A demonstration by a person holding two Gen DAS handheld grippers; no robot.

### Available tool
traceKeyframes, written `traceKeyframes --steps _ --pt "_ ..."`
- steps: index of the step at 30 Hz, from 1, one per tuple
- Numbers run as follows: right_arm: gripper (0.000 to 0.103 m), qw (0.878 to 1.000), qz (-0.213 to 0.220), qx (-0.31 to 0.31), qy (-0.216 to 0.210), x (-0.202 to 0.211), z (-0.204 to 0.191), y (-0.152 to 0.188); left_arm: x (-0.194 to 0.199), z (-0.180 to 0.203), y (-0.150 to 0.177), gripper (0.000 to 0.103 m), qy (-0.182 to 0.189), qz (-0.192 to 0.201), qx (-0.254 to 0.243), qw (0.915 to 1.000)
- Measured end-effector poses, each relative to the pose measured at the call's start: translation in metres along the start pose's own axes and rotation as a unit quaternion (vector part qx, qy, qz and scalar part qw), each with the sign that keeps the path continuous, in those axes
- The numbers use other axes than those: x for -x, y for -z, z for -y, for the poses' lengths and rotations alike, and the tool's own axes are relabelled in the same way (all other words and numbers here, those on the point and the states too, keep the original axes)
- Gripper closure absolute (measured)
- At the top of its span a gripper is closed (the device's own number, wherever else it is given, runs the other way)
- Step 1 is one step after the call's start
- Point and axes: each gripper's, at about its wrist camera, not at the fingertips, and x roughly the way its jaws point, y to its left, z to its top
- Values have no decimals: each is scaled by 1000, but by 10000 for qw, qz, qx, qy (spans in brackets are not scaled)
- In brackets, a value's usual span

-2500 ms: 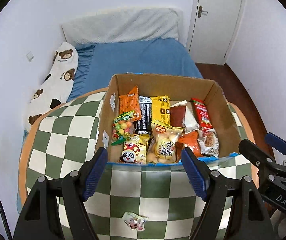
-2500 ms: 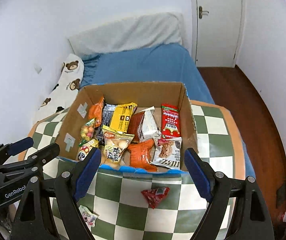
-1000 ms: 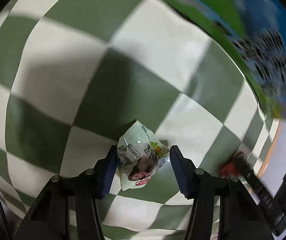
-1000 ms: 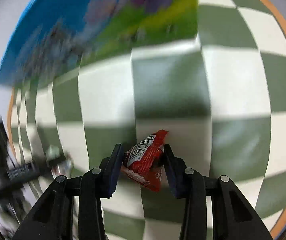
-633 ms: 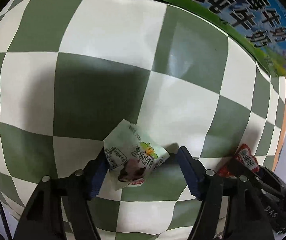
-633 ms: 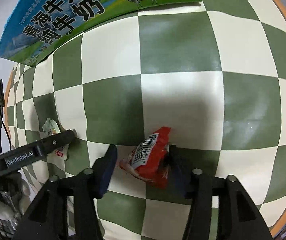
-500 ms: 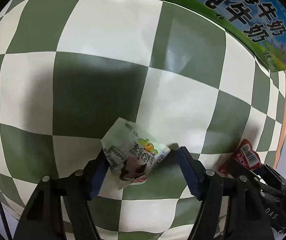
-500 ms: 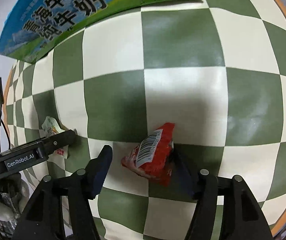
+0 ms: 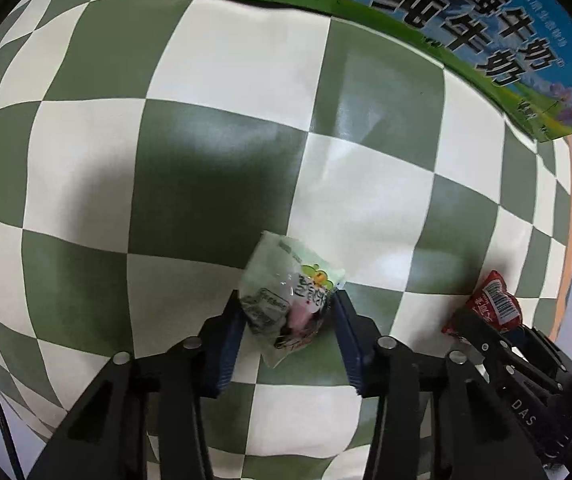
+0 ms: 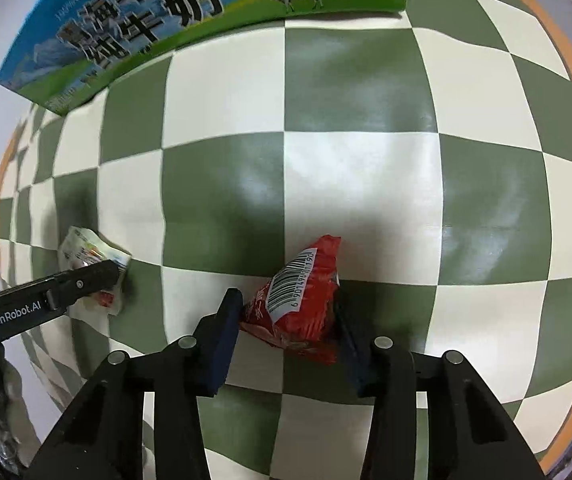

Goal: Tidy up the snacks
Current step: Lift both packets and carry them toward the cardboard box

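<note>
Left gripper [image 9: 289, 312] jaws, having just closed, pinch a pale green snack packet [image 9: 289, 304] on the checkered bench [image 9: 214, 184]; right gripper [image 10: 288, 312] jaws, likewise just closed, clamp a red snack packet [image 10: 298, 304] near the front edge

A green-and-white checked cloth [image 9: 222, 72] with an orange border covers the surface, lit softly from above.

On the desk [image 10: 358, 168], the milk carton box [image 10: 134, 20] lies at the far side. Near it, two snacks sit apart: the pale packet [image 9: 290, 308] to the left, the barcoded packet [image 10: 298, 300] to the right.
</note>
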Motion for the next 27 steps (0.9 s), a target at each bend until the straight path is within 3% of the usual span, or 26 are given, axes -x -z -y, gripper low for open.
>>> traceKeyframes --steps 3,5,7,9,13,14,15,17,27 --pt "56 9999 33 -48 -124 7 1 2 -1 0 -1 63 85 -34 -119 9999" --pt "56 9998 7 -108 -177 6 2 3 -7 -5 -2 56 403 -134 -27 9991" --pt "56 9994 -45 -217 -248 5 3 3 -16 -13 -4 42 835 -353 168 9957" --pt "56 9991 -53 -290 -299 6 7 3 -18 -16 -5 41 1051 -404 215 9934" --pt "56 9989 -66 -341 -323 6 12 3 -20 -6 -12 41 739 -500 -147 9959" --pt "56 9989 -64 -342 -316 6 11 3 -20 -2 -10 44 558 -464 -216 9971" --pt "56 9989 -62 -338 -309 7 11 3 -19 3 -9 56 333 -418 -279 9982" --pt "56 9990 -53 -328 -298 7 14 4 -18 6 -2 61 85 -438 -393 9982" --pt "56 9992 98 -274 -287 14 12 6 3 14 2 63 86 -108 -450 9989"
